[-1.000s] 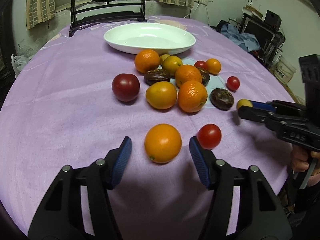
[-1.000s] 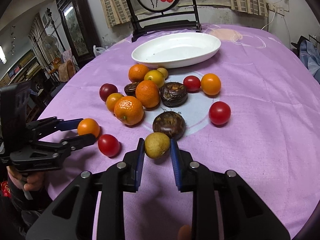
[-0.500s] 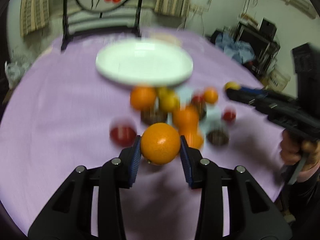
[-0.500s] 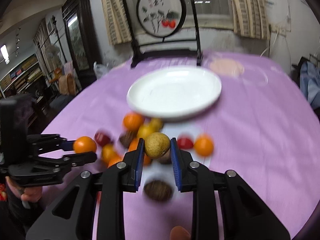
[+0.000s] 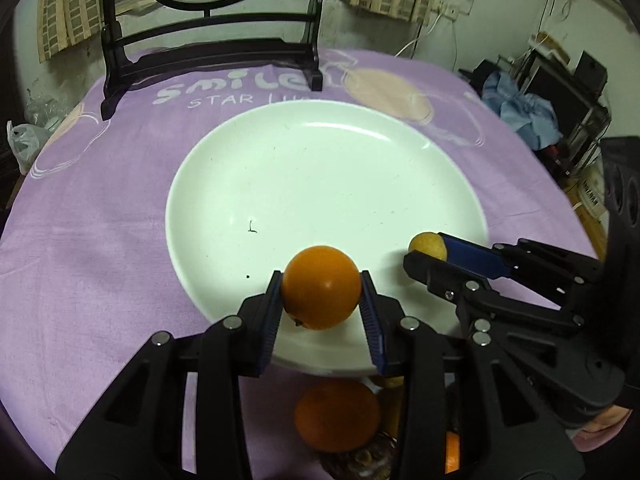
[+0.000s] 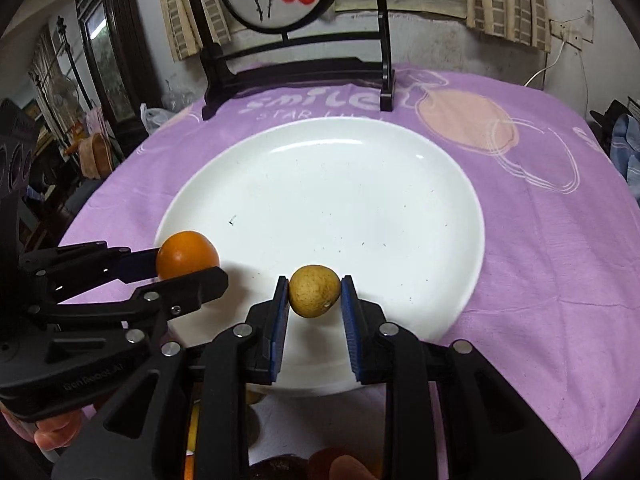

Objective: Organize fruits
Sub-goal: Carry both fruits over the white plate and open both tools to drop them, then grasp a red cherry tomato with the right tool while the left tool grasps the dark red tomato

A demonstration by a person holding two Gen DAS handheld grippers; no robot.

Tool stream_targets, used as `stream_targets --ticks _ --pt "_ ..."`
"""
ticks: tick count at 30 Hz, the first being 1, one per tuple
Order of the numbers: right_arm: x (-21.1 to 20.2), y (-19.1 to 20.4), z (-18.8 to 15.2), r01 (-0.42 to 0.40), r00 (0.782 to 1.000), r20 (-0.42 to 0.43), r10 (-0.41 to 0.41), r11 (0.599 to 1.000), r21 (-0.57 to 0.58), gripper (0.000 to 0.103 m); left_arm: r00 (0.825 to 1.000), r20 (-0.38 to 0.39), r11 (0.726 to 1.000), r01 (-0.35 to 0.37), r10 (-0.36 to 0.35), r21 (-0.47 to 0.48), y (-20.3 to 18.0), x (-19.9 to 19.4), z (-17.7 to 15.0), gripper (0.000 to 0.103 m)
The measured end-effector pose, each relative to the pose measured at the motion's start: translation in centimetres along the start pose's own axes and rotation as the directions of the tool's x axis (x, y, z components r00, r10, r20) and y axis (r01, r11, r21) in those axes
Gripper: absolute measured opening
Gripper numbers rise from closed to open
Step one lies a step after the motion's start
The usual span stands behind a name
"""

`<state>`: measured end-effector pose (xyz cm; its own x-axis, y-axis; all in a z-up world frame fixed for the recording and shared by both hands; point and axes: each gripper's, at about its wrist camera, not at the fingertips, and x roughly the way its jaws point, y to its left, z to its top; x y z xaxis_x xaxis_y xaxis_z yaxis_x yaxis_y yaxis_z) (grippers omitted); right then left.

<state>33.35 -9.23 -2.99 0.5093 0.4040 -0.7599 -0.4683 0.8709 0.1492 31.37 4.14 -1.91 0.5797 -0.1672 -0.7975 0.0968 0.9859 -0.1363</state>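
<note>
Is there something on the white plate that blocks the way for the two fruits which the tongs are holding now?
Nothing visible blocks them. The round white plate lies bare under both fruits. The left tongs grip the round orange fruit over its near rim, and the right tongs grip the small yellow-brown fruit beside it, apart from each other.

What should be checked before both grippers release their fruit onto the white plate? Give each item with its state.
1. Left gripper shut on the orange: ok.
2. Right gripper shut on the yellow fruit: ok.
3. Both fruits over the white plate, near its front rim: ok.
4. Plate free of other fruit: ok.
5. The two grippers apart from each other: ok.
6. Fruit height above the plate surface: cannot tell.
</note>
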Motion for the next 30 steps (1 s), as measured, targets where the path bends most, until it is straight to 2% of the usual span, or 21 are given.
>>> stream_targets --ticks 2,4,5,6,11,13,16,18,20,22,26,30 --pt "0.1 0.0 0.0 0.001 1.0 -0.006 -0.001 1.0 0.001 0.029 1.0 0.0 1.0 -0.018 0.018 0.007 0.0 0.1 0.0 0.039" --pt "-0.4 -0.4 -0.1 -0.017 1.0 -0.012 0.018 1.0 0.013 0.032 1.0 0.012 1.0 -0.023 0.023 0.014 0.2 -0.4 0.0 0.053" --pt "-0.8 -0.6 -0.1 -0.032 0.999 -0.01 0.032 0.999 0.02 0.032 0.999 0.04 0.999 -0.032 0.031 0.016 0.3 -1.6 -0.2 0.068" --pt "-1.5 -0.8 -0.1 -0.045 0.999 0.0 0.045 0.999 0.026 0.033 0.997 0.07 0.999 -0.039 0.038 0.018 0.5 -2.7 -0.4 0.077" --pt "-6.1 -2.9 -1.3 -0.064 0.995 0.08 0.06 0.996 0.056 0.035 0.978 0.2 0.997 -0.069 0.059 0.041 1.2 -8.2 -2.6 0.095" --pt "-6.9 -3.9 -2.5 -0.055 0.996 0.079 0.05 0.997 0.062 0.038 0.973 0.221 0.997 -0.069 0.06 0.032 2.0 -9.6 -4.2 0.096" --pt "-7.5 -5.0 -4.7 -0.037 0.998 0.06 0.033 0.997 0.074 0.038 0.974 0.21 0.996 -0.09 0.088 0.002 3.3 -10.2 -6.4 0.096" --pt "-8.2 -5.4 -6.4 -0.036 0.998 0.05 0.032 0.996 0.082 0.041 0.98 0.191 0.998 -0.051 0.057 -0.032 4.5 -10.3 -7.8 0.096" --pt "-9.1 -5.5 -8.4 -0.056 0.997 0.052 0.052 0.996 0.072 0.046 0.986 0.166 0.998 0.022 -0.013 -0.053 5.5 -10.2 -9.4 0.096" --pt "-9.9 -5.4 -10.1 -0.07 0.997 0.05 0.067 0.996 0.063 0.049 0.988 0.152 0.996 0.043 -0.031 -0.077 6.2 -10.0 -10.6 0.096" --pt "-10.5 -4.8 -12.7 -0.089 0.996 0.035 0.087 0.994 0.062 0.049 0.989 0.138 0.992 0.068 -0.053 -0.108 7.1 -9.9 -11.3 0.096" --pt "-10.7 -4.7 -13.4 -0.087 0.996 0.027 0.085 0.993 0.085 0.049 0.988 0.144 0.995 0.062 -0.05 -0.082 6.4 -10.0 -11.3 0.096"
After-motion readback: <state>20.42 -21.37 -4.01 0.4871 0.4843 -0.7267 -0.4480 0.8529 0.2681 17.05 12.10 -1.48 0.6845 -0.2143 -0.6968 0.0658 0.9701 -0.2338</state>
